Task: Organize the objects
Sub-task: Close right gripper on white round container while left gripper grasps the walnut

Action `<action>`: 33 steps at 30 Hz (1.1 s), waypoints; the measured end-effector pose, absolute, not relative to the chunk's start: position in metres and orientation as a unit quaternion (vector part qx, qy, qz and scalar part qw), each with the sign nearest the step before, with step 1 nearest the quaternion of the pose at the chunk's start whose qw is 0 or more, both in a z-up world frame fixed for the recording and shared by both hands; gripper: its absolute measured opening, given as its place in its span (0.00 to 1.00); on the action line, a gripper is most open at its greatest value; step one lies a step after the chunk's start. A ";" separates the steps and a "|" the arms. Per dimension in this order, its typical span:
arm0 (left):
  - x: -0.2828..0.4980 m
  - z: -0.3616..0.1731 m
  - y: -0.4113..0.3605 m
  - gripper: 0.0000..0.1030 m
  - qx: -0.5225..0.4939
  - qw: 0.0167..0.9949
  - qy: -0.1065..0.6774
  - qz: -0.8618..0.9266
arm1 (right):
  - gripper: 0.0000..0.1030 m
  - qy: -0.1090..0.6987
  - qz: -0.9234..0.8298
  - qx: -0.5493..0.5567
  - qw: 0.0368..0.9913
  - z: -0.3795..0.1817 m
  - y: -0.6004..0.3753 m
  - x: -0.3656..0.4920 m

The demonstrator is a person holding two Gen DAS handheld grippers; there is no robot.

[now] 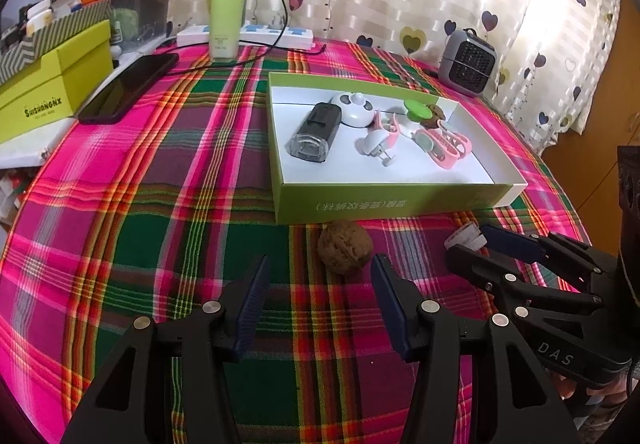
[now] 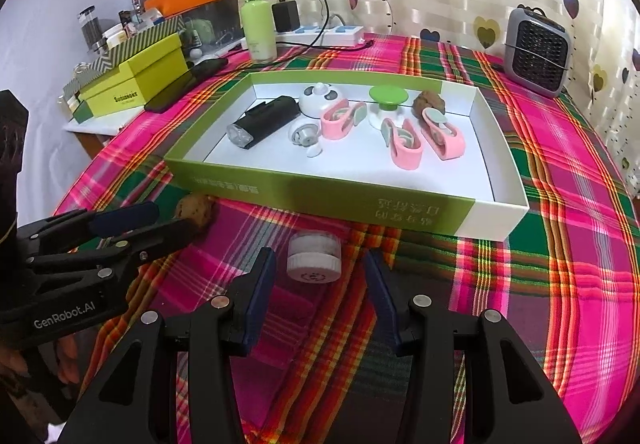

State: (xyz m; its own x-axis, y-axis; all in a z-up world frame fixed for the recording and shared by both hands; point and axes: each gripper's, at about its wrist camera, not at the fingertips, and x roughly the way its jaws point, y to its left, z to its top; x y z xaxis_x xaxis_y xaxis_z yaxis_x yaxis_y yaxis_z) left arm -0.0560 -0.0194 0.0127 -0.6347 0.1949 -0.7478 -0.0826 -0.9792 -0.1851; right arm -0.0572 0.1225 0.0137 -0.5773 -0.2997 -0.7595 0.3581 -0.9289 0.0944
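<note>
Both grippers tilt down over the counter (image 1: pixel 160 204), fingers released: left gripper (image 1: pixel 318 276) facing the walnut (image 1: pixel 345 246) at 12 o'clock, right gripper (image 2: pixel 320 272) facing the white jar (image 2: pixel 315 256).

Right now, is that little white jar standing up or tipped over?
Tipped over: the white jar lies on its side on the tablecloth, lid facing us.

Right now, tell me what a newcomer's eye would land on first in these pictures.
First the loud pink-and-green plaid tablecloth, then the shallow green-and-white box in the middle, holding pink clips and a black flashlight. In front of it lie a walnut and a small white jar, with an open gripper aimed at each.
</note>
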 end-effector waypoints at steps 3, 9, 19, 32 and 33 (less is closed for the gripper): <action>-0.058 0.014 -0.018 0.50 -0.419 0.081 -0.066 0.902 | 0.46 0.040 -0.887 0.423 0.183 0.013 0.120 -0.058; -0.064 0.013 -0.015 0.50 -0.417 0.085 -0.062 0.903 | 0.46 0.046 -0.886 0.423 0.181 0.012 0.118 -0.059; -0.068 0.011 -0.014 0.41 -0.416 0.082 -0.058 0.904 | 0.36 0.037 -0.886 0.426 0.182 0.011 0.120 -0.060; -0.071 0.009 -0.011 0.29 -0.420 0.080 -0.052 0.903 | 0.31 0.034 -0.886 0.424 0.186 0.012 0.121 -0.059; -0.071 0.009 -0.011 0.29 -0.419 0.080 -0.052 0.903 | 0.31 0.034 -0.885 0.424 0.187 0.012 0.121 -0.059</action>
